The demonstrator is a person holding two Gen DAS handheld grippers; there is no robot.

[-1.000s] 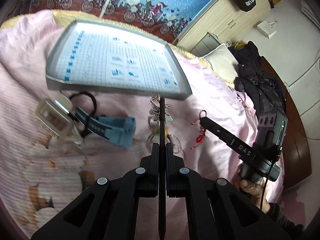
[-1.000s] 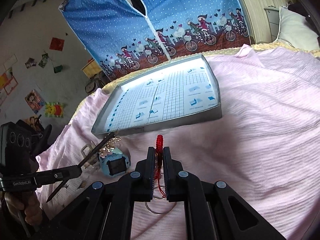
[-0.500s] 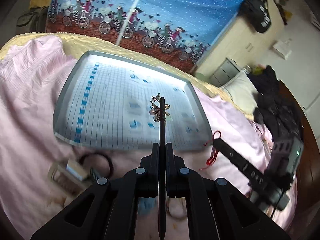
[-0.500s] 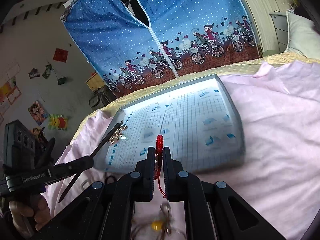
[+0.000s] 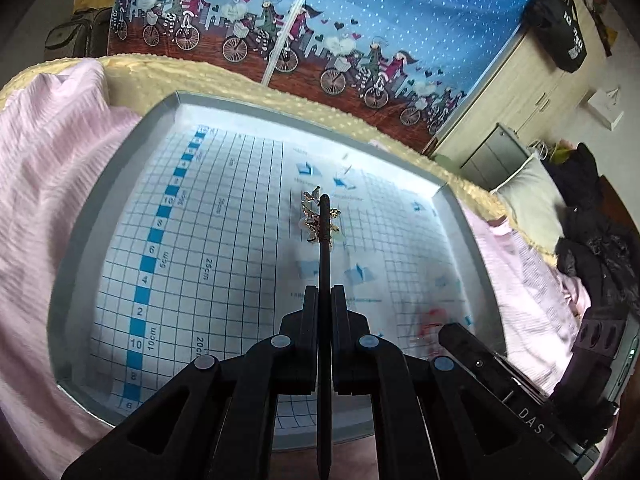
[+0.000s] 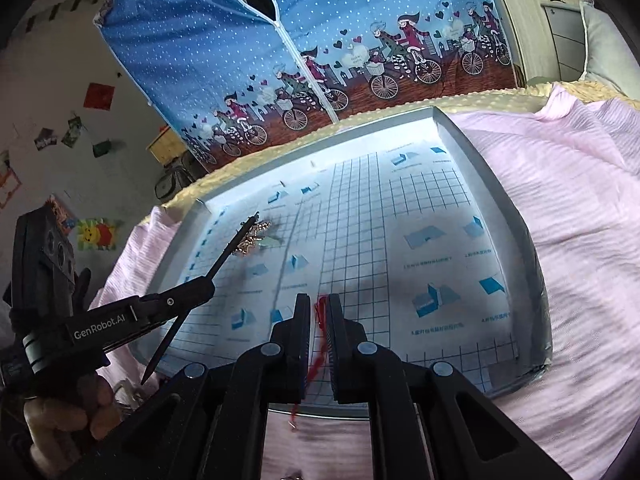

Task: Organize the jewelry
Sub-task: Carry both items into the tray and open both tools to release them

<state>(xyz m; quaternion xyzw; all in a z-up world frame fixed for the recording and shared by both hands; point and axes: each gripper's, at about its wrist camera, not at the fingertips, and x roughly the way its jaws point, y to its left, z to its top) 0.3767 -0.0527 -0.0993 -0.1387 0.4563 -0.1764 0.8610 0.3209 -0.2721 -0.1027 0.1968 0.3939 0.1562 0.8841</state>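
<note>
A grey tray (image 5: 80,240) lined with blue grid paper lies on the pink bedspread. My left gripper (image 5: 324,292) is shut on a thin black hair stick (image 5: 323,256) whose gold ornament (image 5: 316,220) hangs over the tray's middle. From the right wrist view, the same left gripper (image 6: 202,284) holds the hair stick (image 6: 224,252) slanting over the tray (image 6: 516,216), ornament (image 6: 254,236) at its far tip. My right gripper (image 6: 318,304) is shut on a red cord bracelet (image 6: 316,360) above the tray's near edge; in the left wrist view the right gripper (image 5: 448,330) has the cord (image 5: 430,318) blurred at its tip.
Pink bedspread (image 6: 560,320) surrounds the tray. A blue fabric wardrobe cover (image 5: 400,12) with bicycle print stands behind. Black clothes (image 5: 592,240) and a pillow (image 5: 532,196) lie at the right. A hand (image 6: 60,412) grips the left gripper's handle.
Both grippers have moved forward from the bedspread to over the tray, each still carrying its item. The watch, clear box and rings on the bedspread have dropped out of view.
</note>
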